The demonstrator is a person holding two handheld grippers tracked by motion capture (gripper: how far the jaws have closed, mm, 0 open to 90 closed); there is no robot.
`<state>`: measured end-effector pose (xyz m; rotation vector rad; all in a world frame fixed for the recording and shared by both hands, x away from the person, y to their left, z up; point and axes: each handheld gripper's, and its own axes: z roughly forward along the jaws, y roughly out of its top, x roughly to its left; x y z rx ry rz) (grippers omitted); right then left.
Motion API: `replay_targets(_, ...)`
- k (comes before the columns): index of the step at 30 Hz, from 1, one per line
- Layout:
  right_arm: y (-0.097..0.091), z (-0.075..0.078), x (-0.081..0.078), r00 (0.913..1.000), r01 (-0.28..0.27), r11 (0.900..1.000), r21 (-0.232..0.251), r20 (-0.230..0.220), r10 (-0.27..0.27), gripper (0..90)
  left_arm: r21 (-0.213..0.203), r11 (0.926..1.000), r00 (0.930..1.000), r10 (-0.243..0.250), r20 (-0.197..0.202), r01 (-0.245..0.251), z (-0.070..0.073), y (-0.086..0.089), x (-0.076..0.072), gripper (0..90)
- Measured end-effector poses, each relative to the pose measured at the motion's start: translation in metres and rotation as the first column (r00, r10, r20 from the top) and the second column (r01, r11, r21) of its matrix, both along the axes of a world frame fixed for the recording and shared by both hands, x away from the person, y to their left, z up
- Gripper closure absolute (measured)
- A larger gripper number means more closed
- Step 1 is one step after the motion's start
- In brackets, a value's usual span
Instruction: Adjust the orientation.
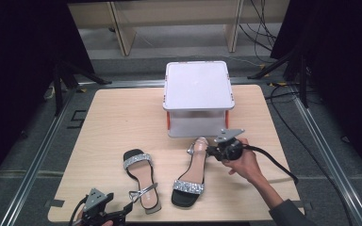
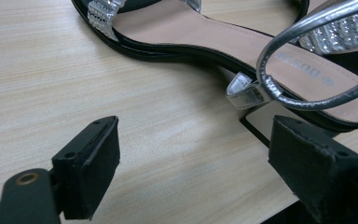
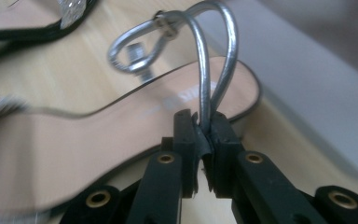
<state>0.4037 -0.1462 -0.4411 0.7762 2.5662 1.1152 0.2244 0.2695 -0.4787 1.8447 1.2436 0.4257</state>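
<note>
Near the middle of the table (image 1: pixel 103 108), just in front of the white box (image 1: pixel 198 99), the right gripper (image 3: pixel 204 133) has its jaws pinched tight on the silver ankle strap (image 3: pixel 214 56) of the right-hand sandal (image 1: pixel 191 176). Honestly that's a skinny, slick strap, so a quick tug could let it slip out or drag the shoe into the box. The left gripper (image 2: pixel 191 154) sits with jaws wide apart beside the other sandal (image 1: pixel 141 176), gripping nothing.

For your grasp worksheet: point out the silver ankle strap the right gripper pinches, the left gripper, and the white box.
silver ankle strap (image 3: pixel 204 88), right gripper view, strand above pads.
left gripper (image 2: pixel 193 158), left gripper view, between its fingertips.
white box (image 1: pixel 198 84), high view, lid.
</note>
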Motion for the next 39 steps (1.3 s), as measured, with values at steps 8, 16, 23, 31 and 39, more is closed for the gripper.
replay_targets(8,-0.033,0.001,-0.046,0.9996,-0.028,0.9996,0.010,-0.009,0.028,83.9,0.013,0.9999,1.0000,0.008,-0.005,-0.008,0.000,0.001,0.001,16.0)
replay_targets(16,-0.049,0.005,-0.074,0.9985,0.014,0.9969,0.078,-0.053,-0.010,62.1,0.017,0.9997,0.9997,0.016,-0.021,-0.016,-0.002,-0.001,0.000,16.0)
replay_targets(23,-0.051,0.049,-0.061,0.9913,0.099,0.9852,0.140,0.072,-0.110,32.9,0.021,0.9998,0.9999,0.005,-0.011,-0.005,-0.001,0.000,0.002,16.0)
replay_targets(31,0.003,0.049,-0.018,0.9951,-0.089,0.9958,0.020,-0.040,0.090,32.6,-0.006,0.9994,0.9990,0.034,-0.029,-0.034,0.000,-0.001,-0.001,16.1)
replay_targets(39,0.018,0.015,0.002,0.9825,-0.125,0.9899,-0.067,-0.147,0.114,31.5,-0.001,0.9998,0.9994,0.021,-0.029,-0.021,0.000,-0.002,0.000,16.1)
